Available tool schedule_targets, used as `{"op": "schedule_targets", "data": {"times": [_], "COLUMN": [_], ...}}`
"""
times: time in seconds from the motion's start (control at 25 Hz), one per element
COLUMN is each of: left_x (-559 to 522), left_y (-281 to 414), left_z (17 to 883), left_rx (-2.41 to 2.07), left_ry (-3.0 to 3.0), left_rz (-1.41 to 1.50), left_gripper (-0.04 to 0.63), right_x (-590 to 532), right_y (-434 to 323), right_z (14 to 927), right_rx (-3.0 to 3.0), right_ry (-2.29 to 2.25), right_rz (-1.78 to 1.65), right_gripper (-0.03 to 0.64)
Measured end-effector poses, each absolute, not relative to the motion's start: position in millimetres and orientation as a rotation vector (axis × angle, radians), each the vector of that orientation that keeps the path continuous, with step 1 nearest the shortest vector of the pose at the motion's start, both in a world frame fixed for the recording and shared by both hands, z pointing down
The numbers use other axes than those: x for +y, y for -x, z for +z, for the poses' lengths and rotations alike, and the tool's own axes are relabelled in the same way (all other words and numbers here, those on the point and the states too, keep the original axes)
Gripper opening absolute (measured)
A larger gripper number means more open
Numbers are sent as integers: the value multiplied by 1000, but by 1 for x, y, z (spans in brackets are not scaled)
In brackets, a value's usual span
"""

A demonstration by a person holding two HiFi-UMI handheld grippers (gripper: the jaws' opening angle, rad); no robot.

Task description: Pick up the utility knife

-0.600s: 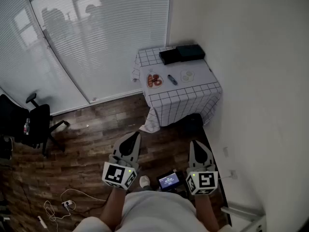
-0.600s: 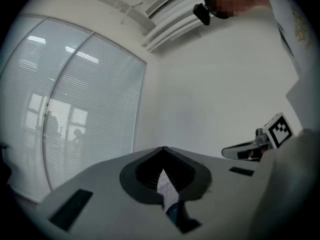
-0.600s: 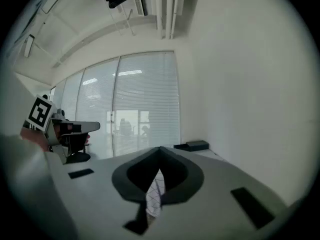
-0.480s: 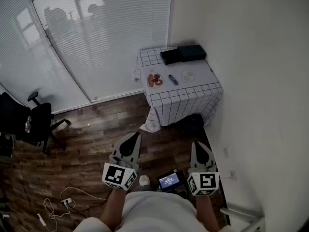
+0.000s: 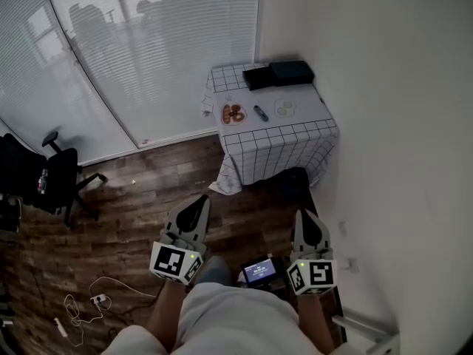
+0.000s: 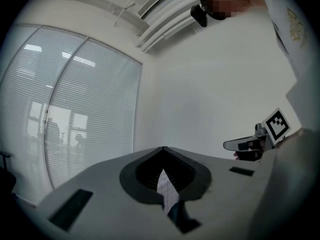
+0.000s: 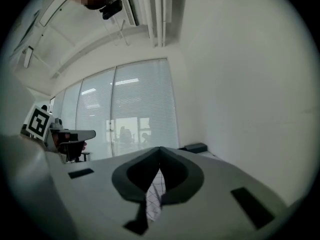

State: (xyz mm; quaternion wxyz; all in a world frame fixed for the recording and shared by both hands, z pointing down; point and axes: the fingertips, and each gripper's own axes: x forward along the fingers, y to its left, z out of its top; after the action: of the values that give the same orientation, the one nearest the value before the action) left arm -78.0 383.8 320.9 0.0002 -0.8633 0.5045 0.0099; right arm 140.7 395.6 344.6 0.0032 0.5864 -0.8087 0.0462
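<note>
Utility knife [image 5: 261,113] lies well ahead of both grippers, far out of reach, on the tabletop [image 5: 299,126] and roughly between the lines along which they point. Its long axis runs mostly away from the grippers, slanted a little to the left at the far end; which end is the blade I cannot tell. It is a small, dark, slim bar. A plate of red food [image 5: 233,114] sits just left of it, a small pale plate [image 5: 285,108] just right, and two black boxes [image 5: 279,74] lie beyond. The left gripper [image 5: 198,202] and the right gripper [image 5: 305,219] are both clenched on nothing and held level. A white grid-patterned cloth covers the tabletop, which stands in a corner between window blinds [image 5: 148,43] and a white wall [image 5: 384,124]. The floor [image 5: 133,220] is dark wood, with an office chair [image 5: 44,180] far to the left.
</note>
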Motion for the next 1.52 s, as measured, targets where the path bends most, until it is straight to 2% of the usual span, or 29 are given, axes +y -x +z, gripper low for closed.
{"op": "schedule_targets", "data": {"times": [0.56, 0.8, 1.52], "left_x": [323, 281, 132], "left_y": [60, 72, 93], "left_z": [325, 309, 336], "left_rx": [1575, 1593, 1503], "left_ry": [2697, 2625, 2730], "left_rz": [1, 131, -22], "left_gripper": [8, 8, 8], "right_x": [336, 288, 153], "right_y": [-137, -139, -136], "right_z": [356, 359, 355], "right_rx": [-2512, -2494, -2417], "right_ry": [-1762, -1767, -1892], "right_rz": [130, 119, 151], "right_gripper": [6, 6, 6]}}
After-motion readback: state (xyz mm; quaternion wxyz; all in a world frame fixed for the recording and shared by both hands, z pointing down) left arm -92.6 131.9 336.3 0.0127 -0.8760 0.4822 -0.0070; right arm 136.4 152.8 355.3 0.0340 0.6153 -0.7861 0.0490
